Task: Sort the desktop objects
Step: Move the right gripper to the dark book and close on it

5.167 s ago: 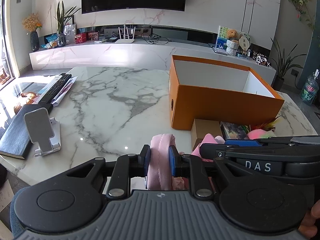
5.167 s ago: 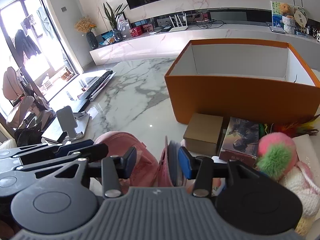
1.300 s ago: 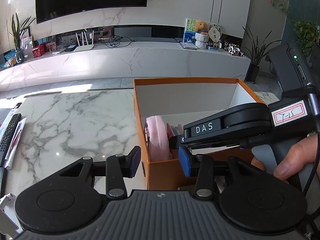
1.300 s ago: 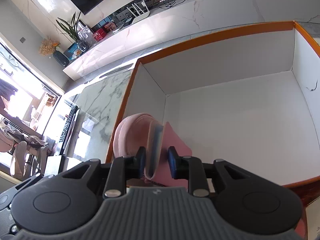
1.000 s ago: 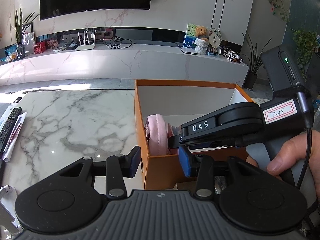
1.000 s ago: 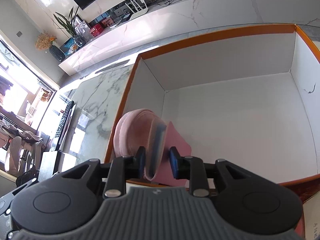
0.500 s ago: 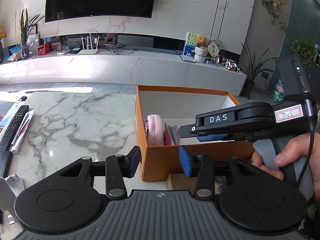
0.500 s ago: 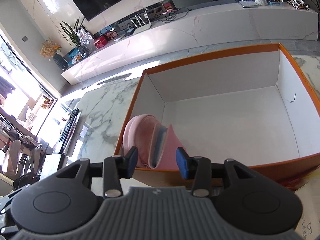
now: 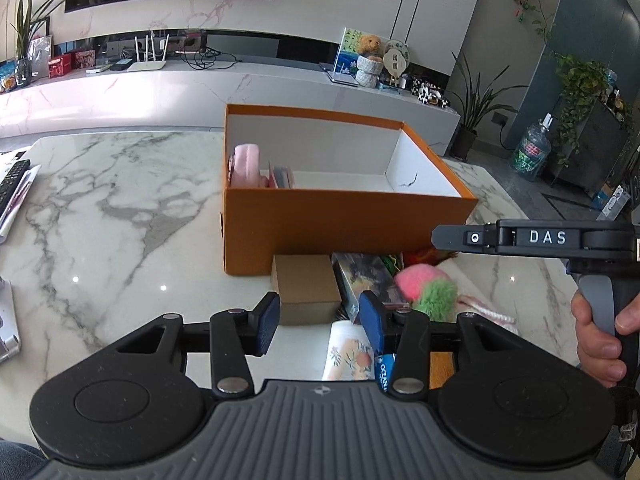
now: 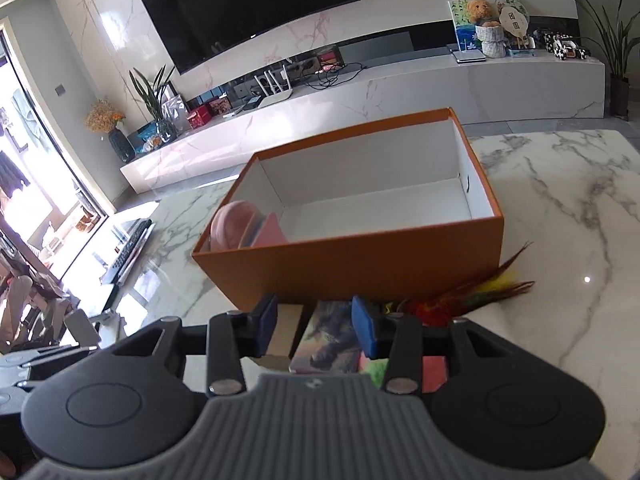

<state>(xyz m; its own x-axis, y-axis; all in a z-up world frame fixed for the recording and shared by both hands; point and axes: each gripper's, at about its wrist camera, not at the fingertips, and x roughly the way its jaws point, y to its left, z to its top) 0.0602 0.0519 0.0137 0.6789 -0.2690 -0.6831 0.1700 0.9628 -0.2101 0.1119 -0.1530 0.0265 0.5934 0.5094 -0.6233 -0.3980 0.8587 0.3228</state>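
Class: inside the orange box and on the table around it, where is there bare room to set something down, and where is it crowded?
Free: the orange box floor right of the pink pouch; bare marble table left of the box. Crowded: the strip before the box, with the cardboard box, picture box and pompom.

Left hand-held gripper: jaws apart, nothing gripped, angled downward. Right hand-held gripper: jaws apart, empty, angled downward; right hand wrapped around its handle.

An open orange box stands on the marble table, with a pink pouch upright in its left end. Just before the box lie a small brown carton, a picture book and a pink-green pompom.
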